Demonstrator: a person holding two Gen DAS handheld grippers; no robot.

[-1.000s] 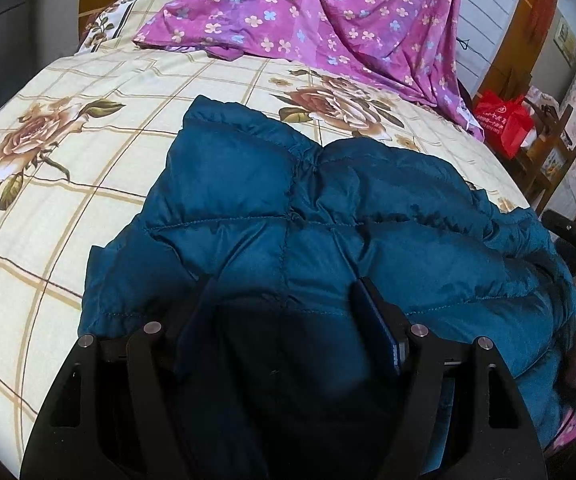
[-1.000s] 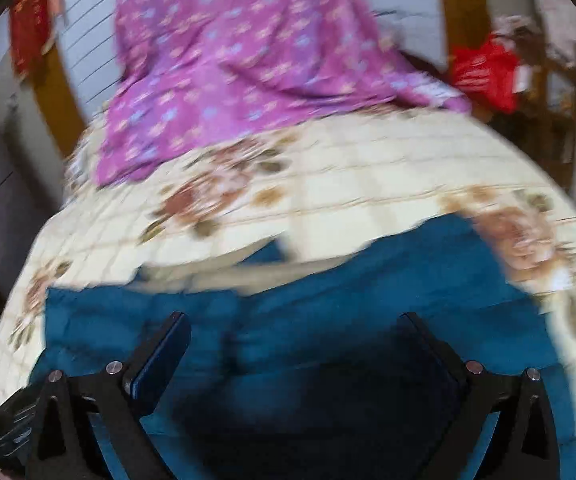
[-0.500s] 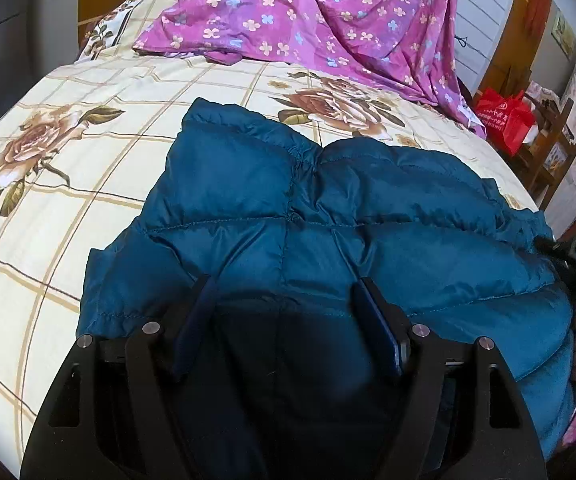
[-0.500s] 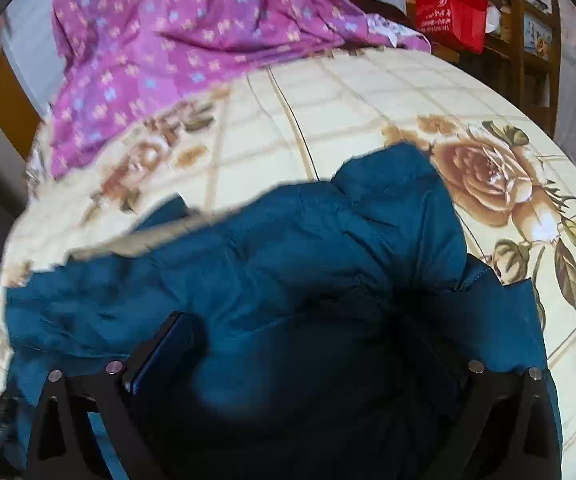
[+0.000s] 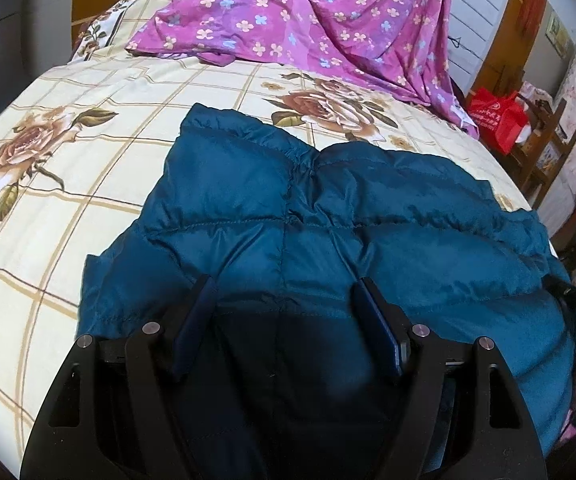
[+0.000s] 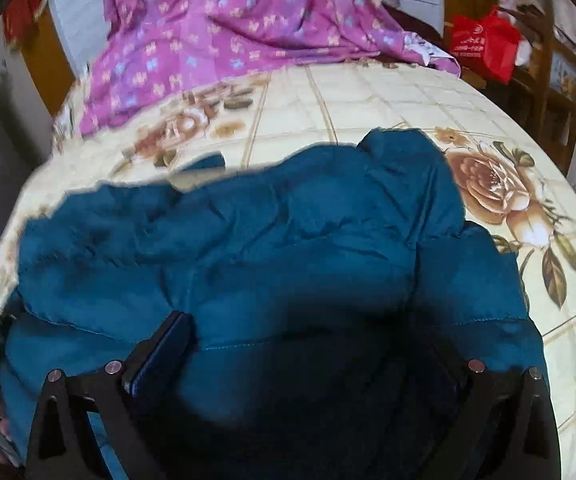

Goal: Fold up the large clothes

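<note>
Teal quilted fabric fills the space between both sets of fingers: the puffer jacket point(image 5: 327, 240) lies spread on the bed point(image 5: 68, 208), its near edge under the cameras. The left gripper point(image 5: 284, 296) has its jaws parted, with jacket fabric bulging between them, and I cannot tell whether they pinch it. The right gripper point(image 6: 311, 344) is spread wide over the jacket point(image 6: 248, 248); its right finger is lost in shadow. Beyond the jacket the cream sheet with brown roses point(image 6: 495, 184) runs bare to a purple flowered cloth point(image 5: 307, 12) heaped at the far end. Past the bed's corner a red bag point(image 5: 497, 116) sits by a wooden shelf point(image 5: 547, 148)
</note>
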